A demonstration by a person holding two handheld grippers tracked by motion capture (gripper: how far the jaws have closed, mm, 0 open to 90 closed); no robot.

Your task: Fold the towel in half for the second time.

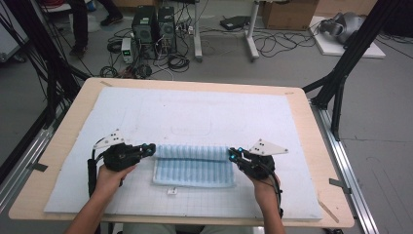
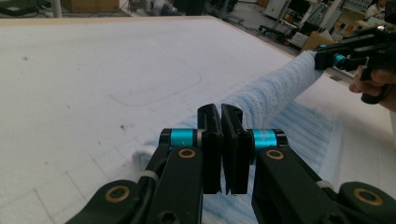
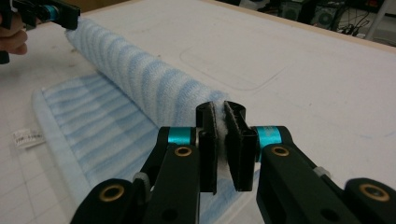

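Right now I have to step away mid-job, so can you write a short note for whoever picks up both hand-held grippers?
Left hand-held gripper: shut on the left end of the towel.
Right hand-held gripper: shut on the towel's right end.
Towel: striped blue, lying on the white mat, its far edge lifted over the near part, which lies flat.
Done: both ends gripped, fold begun.
Left: probably bring the lifted edge down onto the near edge, then release.

No legible text anywhere. Small white sewn-in tag [image 3: 28, 137] at the edge of the blue-and-white striped towel [image 3: 93, 135] carries faint print, too small and blurred to read. The same tag [image 1: 171, 191] in the high view: a white speck, nothing to make out.
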